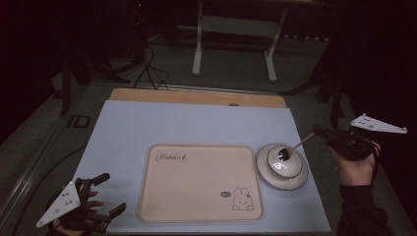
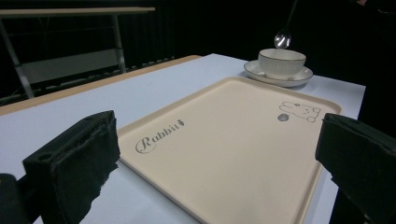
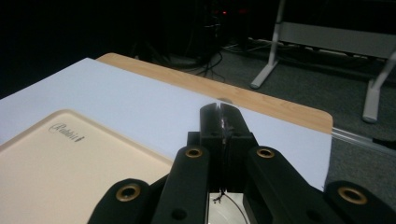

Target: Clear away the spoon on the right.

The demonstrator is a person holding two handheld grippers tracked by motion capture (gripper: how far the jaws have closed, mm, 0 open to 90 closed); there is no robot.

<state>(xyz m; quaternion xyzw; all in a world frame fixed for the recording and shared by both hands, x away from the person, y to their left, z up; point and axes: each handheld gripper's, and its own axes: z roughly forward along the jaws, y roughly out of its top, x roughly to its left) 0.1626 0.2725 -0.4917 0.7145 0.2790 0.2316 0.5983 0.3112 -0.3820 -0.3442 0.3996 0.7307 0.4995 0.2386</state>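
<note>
A white bowl (image 1: 284, 160) stands on a white saucer (image 1: 263, 169) at the right of the pale blue table cover. A metal spoon (image 1: 294, 146) hangs with its dark bowl end over the white bowl, and its handle runs up to my right gripper (image 1: 319, 132), which is shut on it. In the left gripper view the spoon (image 2: 283, 37) hovers just above the bowl (image 2: 281, 62). My left gripper (image 1: 110, 192) stands open at the table's front left corner, nothing between its jaws. In the right gripper view the pads (image 3: 219, 122) are pressed together.
A cream tray (image 1: 200, 183) with a rabbit drawing and the word "Rabbit" lies in the middle of the table, left of the saucer. A wooden table edge (image 1: 196, 97) runs along the back. Beyond it stand white frame legs (image 1: 198, 49) and floor cables (image 1: 150, 69).
</note>
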